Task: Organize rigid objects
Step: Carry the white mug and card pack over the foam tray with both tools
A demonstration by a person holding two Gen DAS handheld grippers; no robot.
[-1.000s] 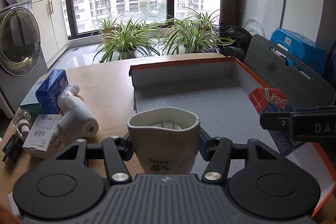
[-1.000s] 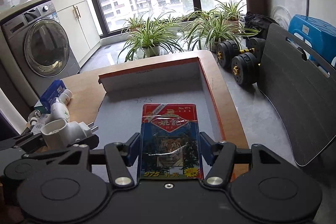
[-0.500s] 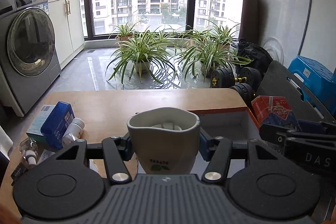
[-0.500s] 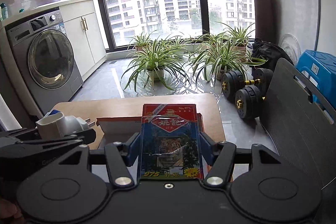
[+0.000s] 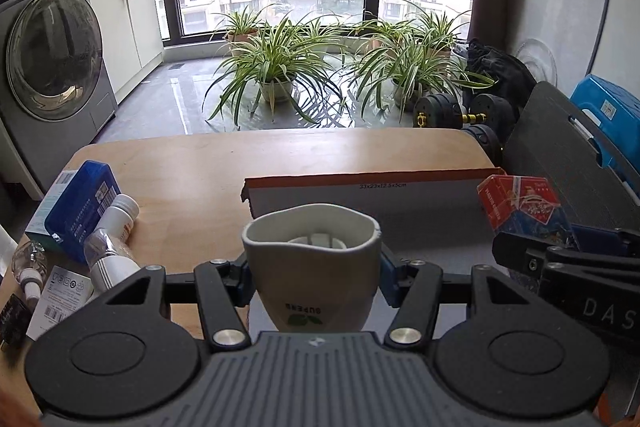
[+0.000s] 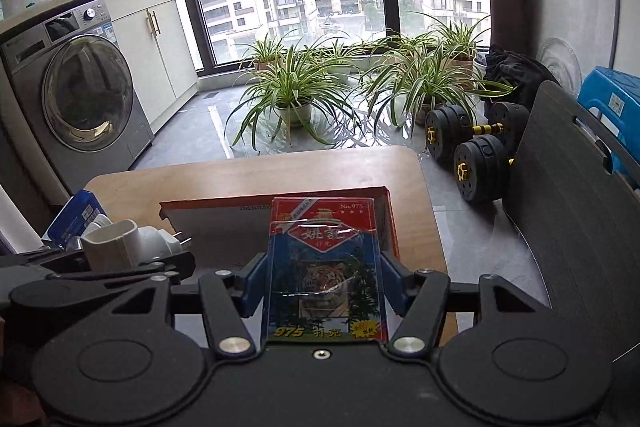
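My left tongs (image 5: 312, 281) are clamped on the white cup (image 5: 312, 267), pads pressing its two sides; it sits upright, rim level, printed label facing me. My right tongs (image 6: 323, 277) are clamped on the pack of playing cards (image 6: 324, 267), held flat by its long edges, the tiger picture facing up.

Both loads hang over the near part of the shallow cardboard box (image 5: 400, 187) on the wooden table (image 5: 200, 163). The box's far wall stands just beyond the cup; its right edge runs close to the table's right edge. The box floor past the cup looks bare.

Table strip beyond the box: clear wood out to the far rounded edge.

Left of the box, crowded: blue box (image 5: 82, 203), white bottle (image 5: 120, 217), other small packages near the table's left edge.

In the left view, the right tongs and cards sit close beside the cup, not touching.
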